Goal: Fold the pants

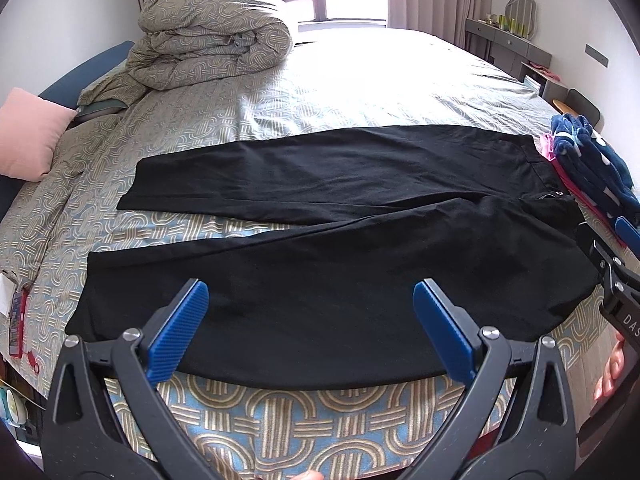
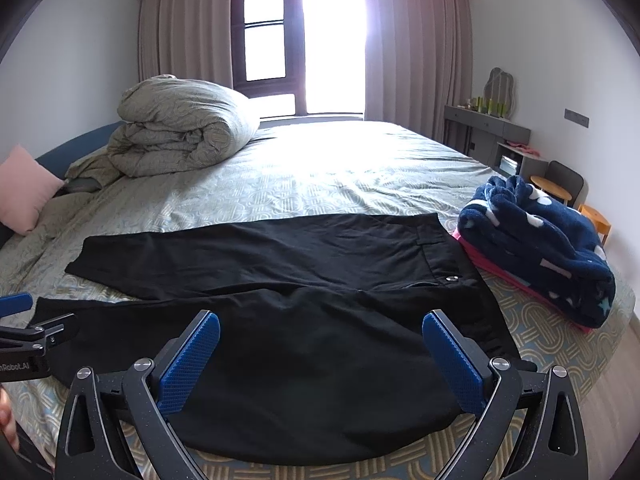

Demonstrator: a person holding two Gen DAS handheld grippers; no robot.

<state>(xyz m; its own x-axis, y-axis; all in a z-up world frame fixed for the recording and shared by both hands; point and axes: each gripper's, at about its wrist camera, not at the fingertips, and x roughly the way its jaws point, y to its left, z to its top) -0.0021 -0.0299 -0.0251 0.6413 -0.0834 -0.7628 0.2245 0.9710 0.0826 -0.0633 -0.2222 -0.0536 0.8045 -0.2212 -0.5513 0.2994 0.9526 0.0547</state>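
- Black pants (image 1: 340, 240) are lying flat across the middle of both views, on the patterned bed (image 1: 280, 412), with the two legs spreading apart toward the left of the frame and the waistband sitting at the right.
- The left gripper (image 1: 311, 330) is hovering at the bottom centre of its own view, over the near pant leg; its blue fingers (image 1: 178, 330) are standing wide apart and holding nothing.
- The right gripper (image 2: 321, 364) is hovering at the bottom centre of its view, over the seat of the pants; its blue pads (image 2: 454, 362) are likewise spread wide with nothing between them.
- A rolled-up quilt (image 2: 176, 132) is resting in the upper left of the frame, on the far side of the bed.
- A pink pillow (image 1: 30, 132) is showing at the left edge.
- A navy fleece blanket (image 2: 536, 248) is sitting at the right of the frame on top of something pink, just beside the waistband.
- A window (image 2: 304, 36) is glowing brightly at the top centre, between curtains.
- A grey dresser (image 2: 492, 136) is standing against the wall in the upper right.
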